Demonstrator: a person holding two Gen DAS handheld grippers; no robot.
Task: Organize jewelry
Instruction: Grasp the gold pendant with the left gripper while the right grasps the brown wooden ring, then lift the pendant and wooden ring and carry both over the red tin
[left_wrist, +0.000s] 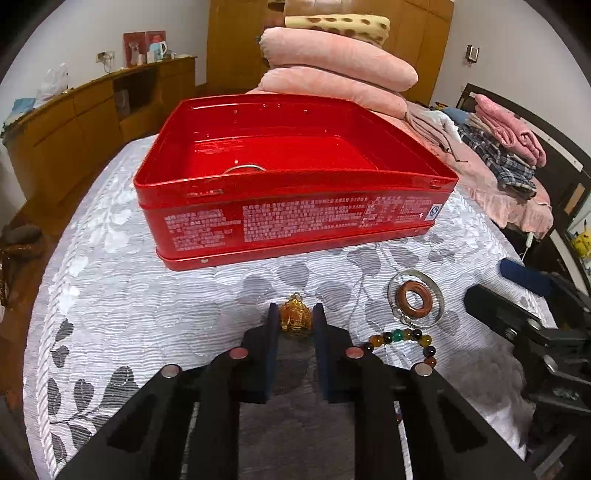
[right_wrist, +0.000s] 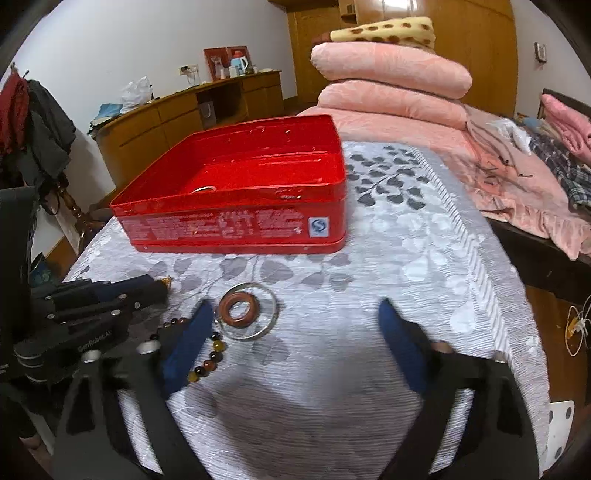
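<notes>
While my left tool (left_wrist: 295, 317) closes around the gold pendant (left_wrist: 294, 320), most of the jewelry is not yet in the red tin (left_wrist: 295, 218). The pendant sits between the two blue pads, on the near side of the tin and well short of its front wall; whether the pads already press it or only flank it I cannot tell, though the gap looks narrowed nearly to its width. It seems to rest on the leaf-patterned bedspread (left_wrist: 147, 295) rather than hang lifted.

Inside the tin I see one thing only: a thin silvery bangle (left_wrist: 244, 169) lying on the red floor near the front wall. So I judge one piece stowed and the pendant as the piece in hand.

Left to do, all on the near side of the tin: a clear glass bangle (right_wrist: 273, 315), a brown ring (right_wrist: 239, 310) lying inside it, and a string of coloured beads (right_wrist: 212, 356) just beside them.

My right tool (right_wrist: 291, 321) hangs spread wide and empty, its left pad overlapping the beads in view, and grips nothing.
</notes>
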